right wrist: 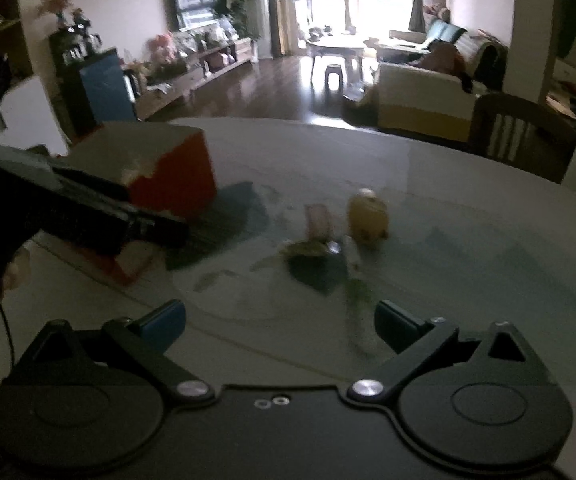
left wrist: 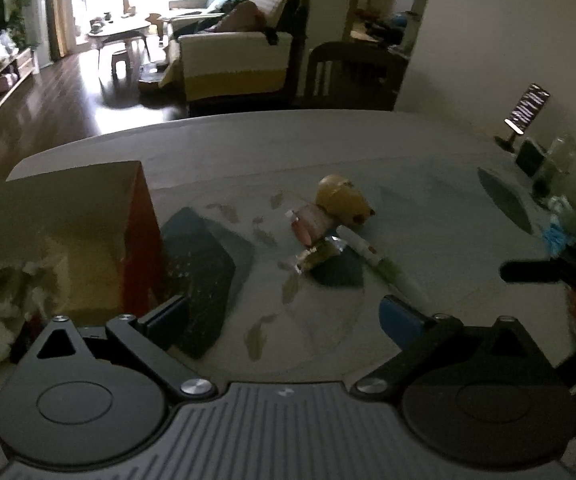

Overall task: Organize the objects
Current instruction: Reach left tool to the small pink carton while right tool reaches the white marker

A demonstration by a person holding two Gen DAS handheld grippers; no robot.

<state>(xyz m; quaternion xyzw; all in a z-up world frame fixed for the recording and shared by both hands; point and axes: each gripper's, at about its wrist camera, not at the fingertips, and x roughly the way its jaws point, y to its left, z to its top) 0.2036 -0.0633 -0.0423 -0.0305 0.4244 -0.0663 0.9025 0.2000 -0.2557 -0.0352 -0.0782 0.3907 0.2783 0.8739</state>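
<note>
Right tool (right wrist: 279, 322): spread, empty, low centre frame. Left tool (left wrist: 283, 314): spread, empty. Advised: straddle pen (right wrist: 358, 304) crosswise, pinch mid-barrel, carry to red box (right wrist: 171, 172) upper left.

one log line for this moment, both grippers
left gripper: open, empty | right gripper: open, empty | small items: loose on table | red box: left

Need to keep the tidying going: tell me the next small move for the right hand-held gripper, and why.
Probably ease the right hand-held gripper forward and down onto the white pen. Its jaws stand open and empty, and the pen lies nearest ahead of it on the table, beside the foil packet and the yellow toy. The red box, open at the top, looks like the place for it.
</note>
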